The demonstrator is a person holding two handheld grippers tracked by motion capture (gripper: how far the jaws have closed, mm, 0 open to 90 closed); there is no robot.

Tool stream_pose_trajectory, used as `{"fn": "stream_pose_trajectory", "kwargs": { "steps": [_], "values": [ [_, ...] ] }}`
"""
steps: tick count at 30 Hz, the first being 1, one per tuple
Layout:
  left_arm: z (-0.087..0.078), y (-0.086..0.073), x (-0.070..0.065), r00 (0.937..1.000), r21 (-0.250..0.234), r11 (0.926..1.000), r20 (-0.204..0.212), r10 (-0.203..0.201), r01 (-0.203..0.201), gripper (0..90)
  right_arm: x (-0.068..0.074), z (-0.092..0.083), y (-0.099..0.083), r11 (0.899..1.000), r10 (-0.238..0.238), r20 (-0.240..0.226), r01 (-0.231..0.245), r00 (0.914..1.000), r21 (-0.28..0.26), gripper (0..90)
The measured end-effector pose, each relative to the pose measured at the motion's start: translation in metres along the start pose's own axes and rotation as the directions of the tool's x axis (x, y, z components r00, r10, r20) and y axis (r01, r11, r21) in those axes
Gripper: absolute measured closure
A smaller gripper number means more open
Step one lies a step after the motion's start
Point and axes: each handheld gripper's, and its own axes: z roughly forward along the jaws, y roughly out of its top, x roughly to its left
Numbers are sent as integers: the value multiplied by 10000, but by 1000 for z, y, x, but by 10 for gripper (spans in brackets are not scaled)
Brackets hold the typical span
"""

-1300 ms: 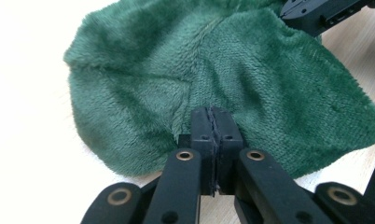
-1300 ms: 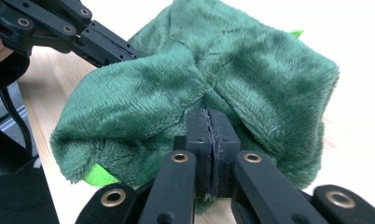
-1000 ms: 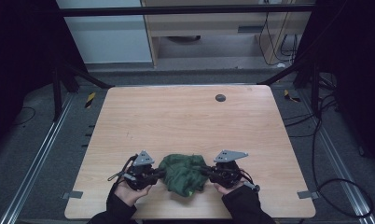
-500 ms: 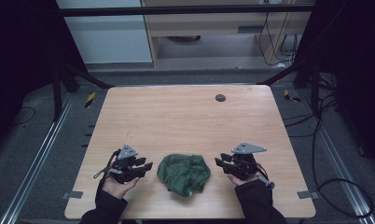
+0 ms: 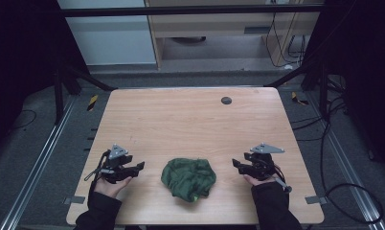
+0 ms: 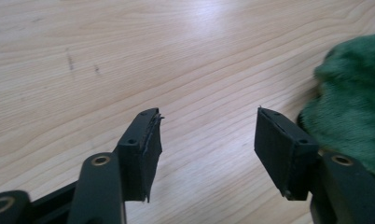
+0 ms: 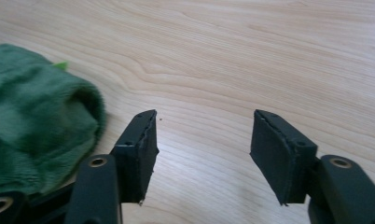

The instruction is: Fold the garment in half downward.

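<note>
While the green cloth (image 5: 188, 178) lies bunched in a loose heap near the front edge of the table (image 5: 190, 115), we hold the left gripper (image 5: 139, 167) and the right gripper (image 5: 235, 164) on either side of it, both apart from the fabric. Their jaws have just been opening and now stand wide with nothing between them. We judge the crumpling or gathering done and the cloth let go; any spreading, folding or moving remains ahead.
</note>
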Motion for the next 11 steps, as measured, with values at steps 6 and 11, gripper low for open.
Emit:
{"fn": "stream_pose_trajectory", "kwargs": {
  "steps": [6, 11],
  "values": [
    [2, -5, 15, 9995, 187, 9995, -206, -231, 235, 340, -13, 1, -3, 10000, 84, 521, -83, 9986, -8, 341],
    [2, -6, 23, 9986, 72, 9995, -437, -292, 295, 299, -22, 0, -5, 9991, 407, 813, -400, 9959, -104, 286]
  ]
}}
